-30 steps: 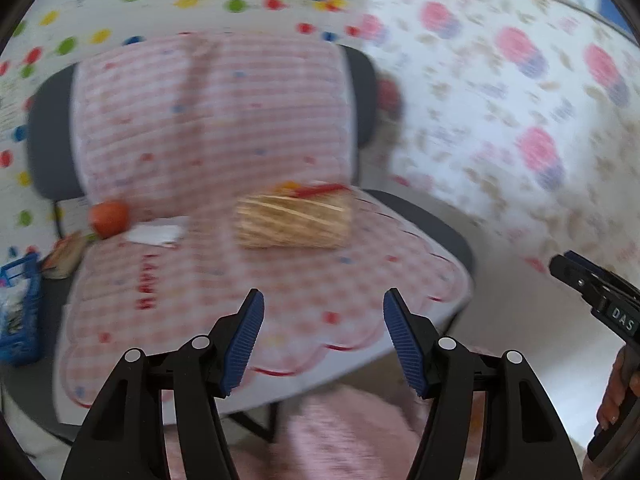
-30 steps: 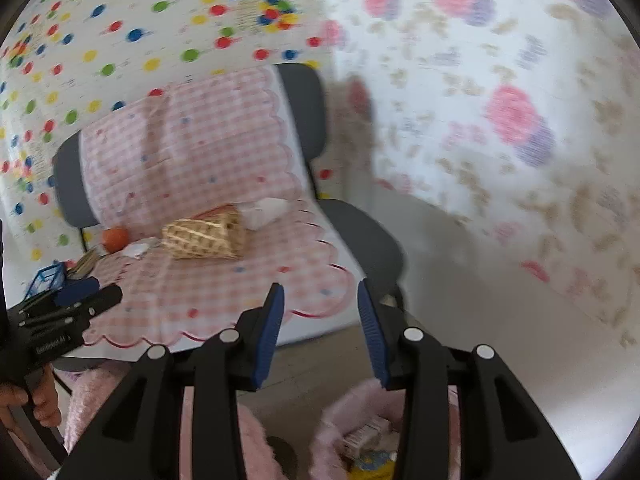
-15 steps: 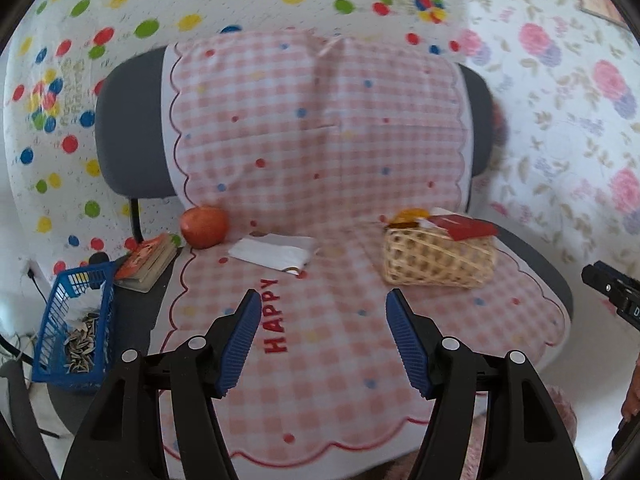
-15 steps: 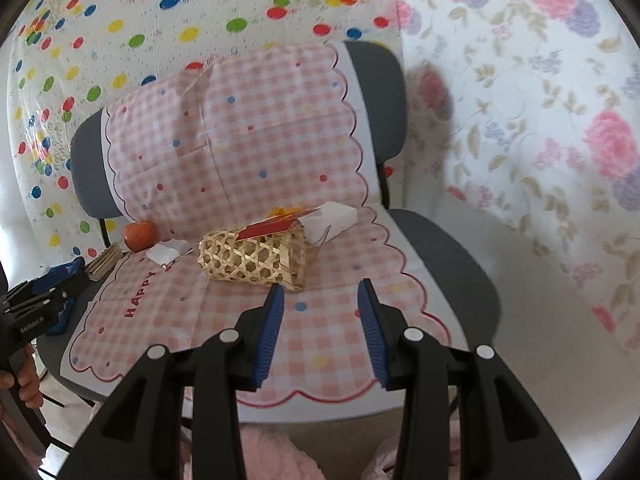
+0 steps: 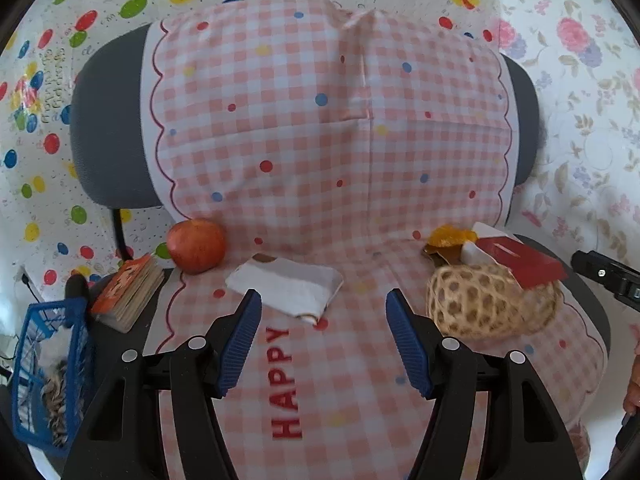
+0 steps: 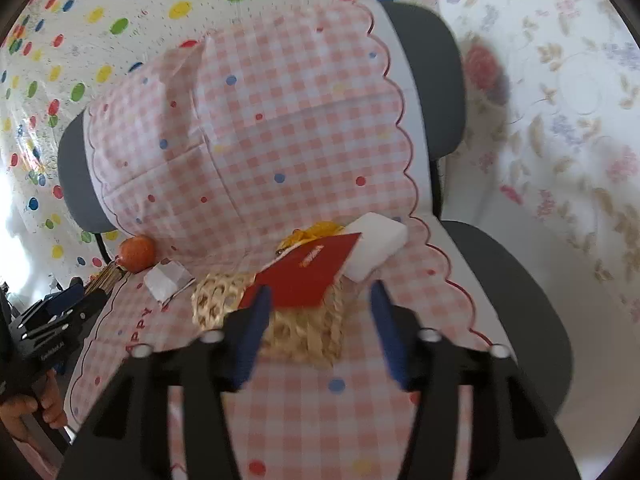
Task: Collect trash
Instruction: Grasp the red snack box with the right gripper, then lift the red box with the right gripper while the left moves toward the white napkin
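Observation:
A chair seat draped in a pink checked cloth [image 5: 340,380] carries the items. A crumpled white wrapper [image 5: 286,286] lies just ahead of my left gripper [image 5: 322,332], which is open and holds nothing. A woven basket [image 5: 484,304] on its side holds a red card [image 6: 310,274], orange peel [image 6: 316,230] and a white block [image 6: 374,246]. My right gripper [image 6: 316,320] hovers right in front of the basket [image 6: 292,328]; its jaws are opening and nothing is pinched between them.
A red apple [image 5: 196,245] and a small book [image 5: 128,298] sit at the seat's left edge. A blue wire basket [image 5: 46,376] with scraps stands lower left. The chair's grey backrest [image 5: 108,120] rises behind, with patterned wall sheets around it.
Both grippers have swung in over the chair seat, closer to the wrapper and the basket. The right gripper's jaws have spread wider.

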{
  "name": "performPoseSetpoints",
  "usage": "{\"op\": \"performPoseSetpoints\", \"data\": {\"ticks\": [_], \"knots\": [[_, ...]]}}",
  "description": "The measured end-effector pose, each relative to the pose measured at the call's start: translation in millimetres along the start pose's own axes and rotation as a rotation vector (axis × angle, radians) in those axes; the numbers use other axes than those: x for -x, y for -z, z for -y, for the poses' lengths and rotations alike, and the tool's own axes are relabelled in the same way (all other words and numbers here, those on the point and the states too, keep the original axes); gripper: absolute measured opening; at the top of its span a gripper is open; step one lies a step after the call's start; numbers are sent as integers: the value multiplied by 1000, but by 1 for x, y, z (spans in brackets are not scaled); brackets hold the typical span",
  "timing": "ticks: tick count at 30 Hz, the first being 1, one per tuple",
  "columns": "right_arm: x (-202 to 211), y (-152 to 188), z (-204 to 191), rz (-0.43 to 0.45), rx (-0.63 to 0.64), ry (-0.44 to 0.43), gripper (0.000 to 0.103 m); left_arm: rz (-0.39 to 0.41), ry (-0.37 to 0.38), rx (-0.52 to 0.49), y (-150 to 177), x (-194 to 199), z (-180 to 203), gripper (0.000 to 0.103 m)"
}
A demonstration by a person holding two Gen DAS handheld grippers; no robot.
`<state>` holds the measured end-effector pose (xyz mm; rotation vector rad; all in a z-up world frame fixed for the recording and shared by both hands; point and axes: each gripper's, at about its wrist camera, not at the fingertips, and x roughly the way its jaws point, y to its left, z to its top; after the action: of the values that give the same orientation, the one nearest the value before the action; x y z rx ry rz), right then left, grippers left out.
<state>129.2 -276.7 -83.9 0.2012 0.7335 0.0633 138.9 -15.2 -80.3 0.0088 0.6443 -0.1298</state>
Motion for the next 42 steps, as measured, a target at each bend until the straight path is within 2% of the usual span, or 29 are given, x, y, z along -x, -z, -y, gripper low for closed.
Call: {"op": "performPoseSetpoints", "data": {"ticks": [9, 11, 13, 16, 19, 23, 27, 30, 33, 35, 38, 42], "knots": [[-57, -11, 9, -123, -122, -72, 55, -34, 11, 5, -6, -27, -2, 66], [-64, -13, 11, -138, -146, -84, 52, -39, 15, 12, -6, -30, -4, 66], [-68, -16, 13, -141, -172, -89, 43, -45, 15, 17, -6, -33, -6, 66], [-68, -23, 14, -124, -198, -93, 27, -48, 10, 25, -7, -34, -11, 66], [-60, -32, 7, -89, -186, -118, 19, -45, 5, 41, -8, -31, -19, 66], [-37, -44, -8, -16, -145, -171, 11, -33, -2, 53, -9, -23, -28, 66], [-19, -51, -22, 23, -86, -164, 7, -42, -16, 63, -6, -20, -36, 68], [-17, -45, -22, 19, -59, -107, 7, -55, -13, 70, -1, -20, -36, 68], [-11, -39, -18, 47, -13, 10, 10, -68, 0, 66, 5, -21, -31, 68], [-11, -34, -5, 44, -16, 58, 11, -70, 14, 60, 6, -21, -25, 68], [-9, -25, 17, 30, -51, 79, 14, -67, 41, 42, 8, -20, -12, 68], [-8, -2, 48, -34, -116, 78, 26, -74, 74, 11, 13, -20, 7, 68]]}}
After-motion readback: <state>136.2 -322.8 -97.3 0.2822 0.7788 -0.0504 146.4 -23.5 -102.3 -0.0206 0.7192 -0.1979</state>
